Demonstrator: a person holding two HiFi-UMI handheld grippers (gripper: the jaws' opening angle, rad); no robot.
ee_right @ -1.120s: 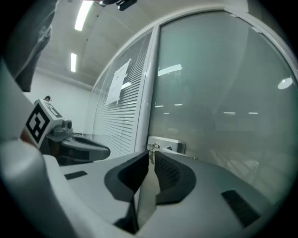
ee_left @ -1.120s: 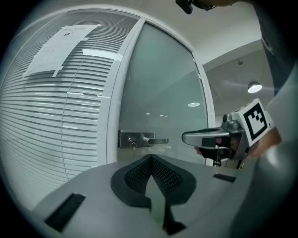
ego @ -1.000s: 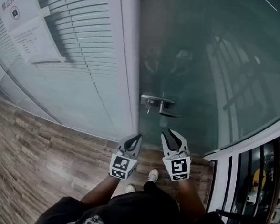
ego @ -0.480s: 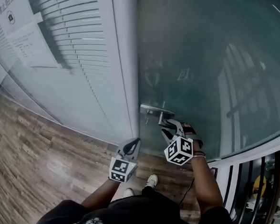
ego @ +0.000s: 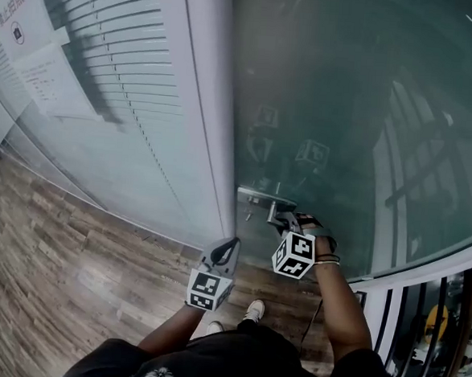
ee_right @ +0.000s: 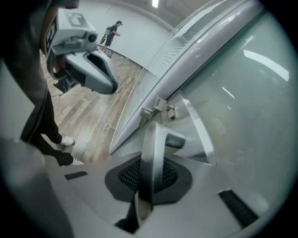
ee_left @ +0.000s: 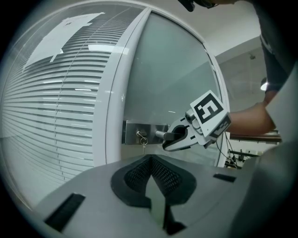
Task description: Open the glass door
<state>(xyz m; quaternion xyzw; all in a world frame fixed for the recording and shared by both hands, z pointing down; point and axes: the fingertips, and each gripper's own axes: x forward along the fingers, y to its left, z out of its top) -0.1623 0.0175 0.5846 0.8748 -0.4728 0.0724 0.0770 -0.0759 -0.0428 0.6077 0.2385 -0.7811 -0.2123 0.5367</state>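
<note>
Both right gripper [ego: 284,222] jaws have just been closing and now clamp the handle [ego: 259,198] near its free end, forearm stretched forward, gripper rolled and tilted down. Handle lies level at the left edge of the door [ego: 346,111], pointing right; left gripper [ego: 232,244] hangs lower, jaws together, empty.

paper notice [ego: 14,15] | red heading 禁止拍照 over round symbol | smaller print unreadable

The right hand-held gripper [ego: 282,221] is now up at the door handle [ego: 259,197] instead of hanging low, and is rolled onto its side. Its jaws have just been closing, with the lever between them.
</note>
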